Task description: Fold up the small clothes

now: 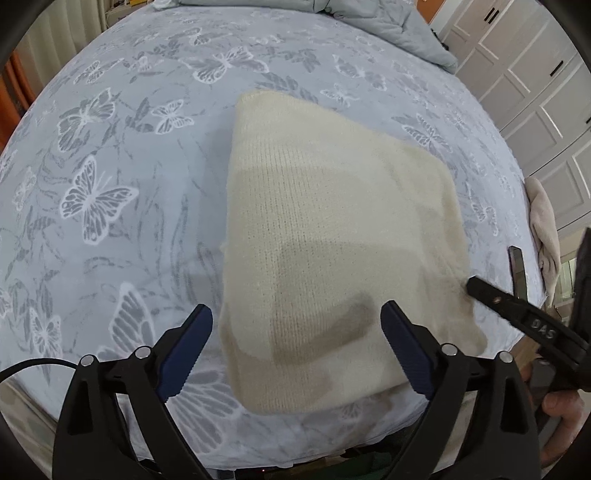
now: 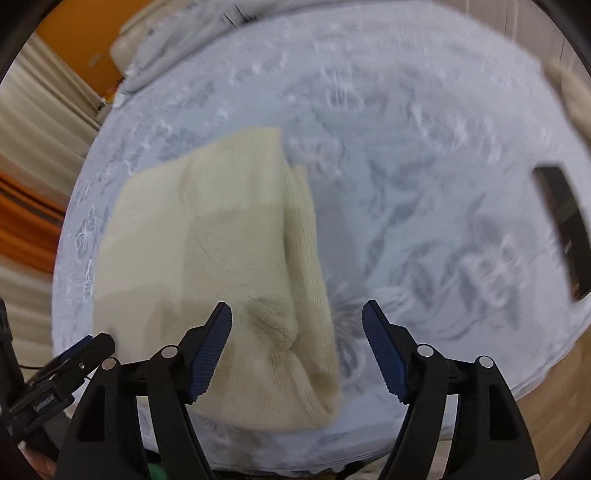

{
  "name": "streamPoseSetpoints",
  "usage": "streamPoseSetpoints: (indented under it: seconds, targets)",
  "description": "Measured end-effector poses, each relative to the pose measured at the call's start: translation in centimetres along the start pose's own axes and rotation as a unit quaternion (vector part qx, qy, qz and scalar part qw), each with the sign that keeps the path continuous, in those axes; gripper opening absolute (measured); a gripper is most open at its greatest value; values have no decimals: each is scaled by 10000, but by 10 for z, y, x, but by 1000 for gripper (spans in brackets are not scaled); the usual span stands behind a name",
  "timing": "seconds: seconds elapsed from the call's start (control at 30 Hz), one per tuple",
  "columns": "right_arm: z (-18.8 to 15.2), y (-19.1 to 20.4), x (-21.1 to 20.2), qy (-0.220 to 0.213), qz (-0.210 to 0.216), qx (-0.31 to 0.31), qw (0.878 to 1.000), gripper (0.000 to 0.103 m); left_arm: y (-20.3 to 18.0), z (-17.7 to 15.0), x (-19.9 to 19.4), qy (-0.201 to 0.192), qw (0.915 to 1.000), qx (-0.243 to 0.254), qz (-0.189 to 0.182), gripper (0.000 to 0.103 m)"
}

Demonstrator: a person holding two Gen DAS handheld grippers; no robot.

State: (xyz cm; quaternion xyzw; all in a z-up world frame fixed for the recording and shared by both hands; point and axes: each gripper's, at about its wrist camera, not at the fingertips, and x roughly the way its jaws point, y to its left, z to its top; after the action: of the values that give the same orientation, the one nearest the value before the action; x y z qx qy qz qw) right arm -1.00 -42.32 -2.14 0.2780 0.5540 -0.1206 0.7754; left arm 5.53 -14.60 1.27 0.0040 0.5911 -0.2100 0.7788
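We've got the bed filling both views, butterfly-print cover all over it. The cream knit sweater lies folded flat on it near the front edge, roughly middle of the bed.

From the left wrist view we can see white closet doors off to the right, a rumpled grey duvet at the far end, and a pale cloth hanging at the bed's right edge. The right wrist view is blurry, but it shows an orange wall and curtains instead, plus a dark flat thing lying on the cover that we can't identify.

Left gripper: jaws spread wide over the sweater's near edge, holding nothing. Right gripper: jaws also wide apart, hovering above the sweater's right-hand fold, nothing pinched between them.
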Motion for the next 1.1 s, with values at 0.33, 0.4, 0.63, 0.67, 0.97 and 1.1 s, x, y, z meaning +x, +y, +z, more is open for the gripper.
streamPoseSetpoints:
  seconds: [0.33,0.4,0.63,0.67,0.97,1.1]
  targets:
    - [-6,-16,59,350,996,803,9912,92,17,15,41,316,9965,-501,-588,98]
    - [-6,-21,61,313,1236,943,9874,96,27,16,51,344,9922,-670,-998,98]
    - [-6,-13,59,285,1761,883,9800,39,56,8,61,627,9701,-1275,-1966,78]
    - [-7,-12,54,259,1828,934,9784,37,54,8,54,593,9716,-1236,-1928,71]
    - [-57,18,4,590,2093,713,9735,36,74,-33,-17,720,9727,-1162,-1873,63]
    - [-104,34,26,1235,1760,576,9749,42,98,-79,-11,1067,9739,-1281,-1539,70]
